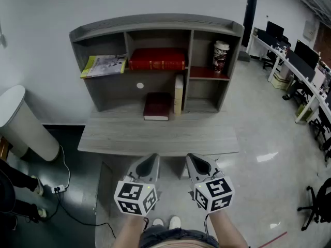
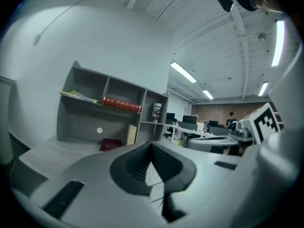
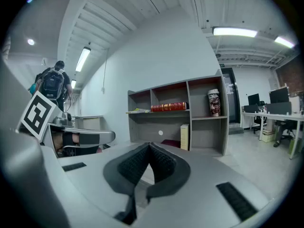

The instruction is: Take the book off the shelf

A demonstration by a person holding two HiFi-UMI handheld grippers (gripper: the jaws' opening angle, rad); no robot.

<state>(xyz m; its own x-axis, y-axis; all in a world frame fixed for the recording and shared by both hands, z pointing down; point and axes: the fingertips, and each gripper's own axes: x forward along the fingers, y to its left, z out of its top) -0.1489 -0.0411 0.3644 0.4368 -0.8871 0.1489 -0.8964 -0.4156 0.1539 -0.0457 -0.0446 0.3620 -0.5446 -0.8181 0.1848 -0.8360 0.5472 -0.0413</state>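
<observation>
We hold the left gripper (image 1: 153,159) and the right gripper (image 1: 191,159) side by side low in the head view, in front of the desk (image 1: 155,136) and well apart from the shelf (image 1: 155,24) that stands on it. In the left gripper view the jaws of the left gripper (image 2: 152,147) are pressed together with nothing between them. The right gripper (image 3: 148,147) is the same in its own view, pads meeting at the tip and empty.

The red book (image 1: 156,59) lies flat on the upper board of the middle compartment, spine facing us; we see it from both grippers too (image 2: 121,103) (image 3: 168,107). Below it, a dark red book (image 1: 157,106) lies flat on the desk, and a cream book (image 1: 179,94) stands upright just beside it against the divider. A magazine (image 1: 104,65) sits in the left compartment, sticking out past the front edge, and a can (image 1: 221,56) stands in the right one.
</observation>
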